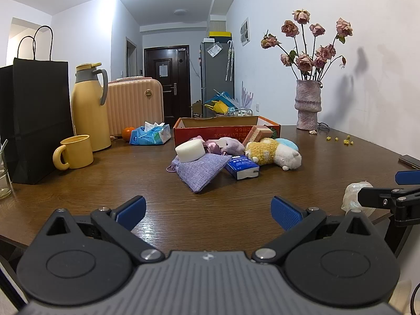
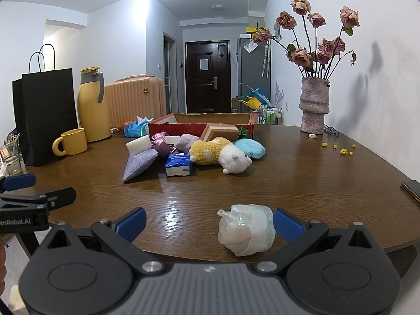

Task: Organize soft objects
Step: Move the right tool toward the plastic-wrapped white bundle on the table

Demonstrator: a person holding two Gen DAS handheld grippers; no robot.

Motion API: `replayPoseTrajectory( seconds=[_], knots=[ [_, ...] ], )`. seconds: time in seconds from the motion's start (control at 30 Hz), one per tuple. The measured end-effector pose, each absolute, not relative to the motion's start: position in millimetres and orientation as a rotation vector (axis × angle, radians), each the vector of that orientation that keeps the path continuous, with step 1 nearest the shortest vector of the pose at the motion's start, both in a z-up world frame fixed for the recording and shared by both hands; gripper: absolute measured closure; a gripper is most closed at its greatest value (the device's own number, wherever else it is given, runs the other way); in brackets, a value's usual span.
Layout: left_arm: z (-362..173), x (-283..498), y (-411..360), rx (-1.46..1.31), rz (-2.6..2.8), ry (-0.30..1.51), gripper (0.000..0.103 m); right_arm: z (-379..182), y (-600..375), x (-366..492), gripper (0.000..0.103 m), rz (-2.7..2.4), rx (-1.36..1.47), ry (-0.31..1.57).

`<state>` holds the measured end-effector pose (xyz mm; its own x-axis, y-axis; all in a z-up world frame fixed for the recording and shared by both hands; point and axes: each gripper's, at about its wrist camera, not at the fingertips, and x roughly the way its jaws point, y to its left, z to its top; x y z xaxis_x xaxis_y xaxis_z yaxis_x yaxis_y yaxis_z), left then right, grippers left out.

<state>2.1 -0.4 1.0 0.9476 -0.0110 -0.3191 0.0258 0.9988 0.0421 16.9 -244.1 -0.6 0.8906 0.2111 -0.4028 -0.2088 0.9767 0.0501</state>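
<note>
A heap of soft things lies mid-table before an open red cardboard box [image 1: 225,128] [image 2: 199,126]: a lilac cloth pouch [image 1: 200,169] [image 2: 139,164], a white sponge block [image 1: 190,151] [image 2: 139,144], a blue tissue pack [image 1: 242,166] [image 2: 178,164], a yellow-and-white plush sheep [image 1: 273,153] [image 2: 220,153], a light blue plush [image 2: 249,148] and a layered sponge [image 1: 258,134] [image 2: 221,131]. My left gripper [image 1: 208,214] is open over bare wood, well short of the heap. My right gripper [image 2: 210,221] is open too; a crumpled translucent bag [image 2: 246,229] [image 1: 355,197] lies beside its right finger.
A black paper bag [image 1: 36,120], a yellow thermos [image 1: 90,107], a yellow mug [image 1: 74,152] and a glass stand at the left. A blue tissue packet [image 1: 151,135] and an orange sit behind. A vase of dried roses [image 1: 308,105] is at the far right; a phone [image 2: 412,186] lies at the right edge.
</note>
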Motion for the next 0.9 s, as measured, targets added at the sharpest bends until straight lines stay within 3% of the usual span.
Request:
replayPoseTrajectory(
  seconds=[0.9],
  knots=[
    [0.6,1.4,3.1,0.044,-0.019,0.323,0.0,-1.0,-244.3,17.5,0.0,0.219,0.002,0.42]
  ],
)
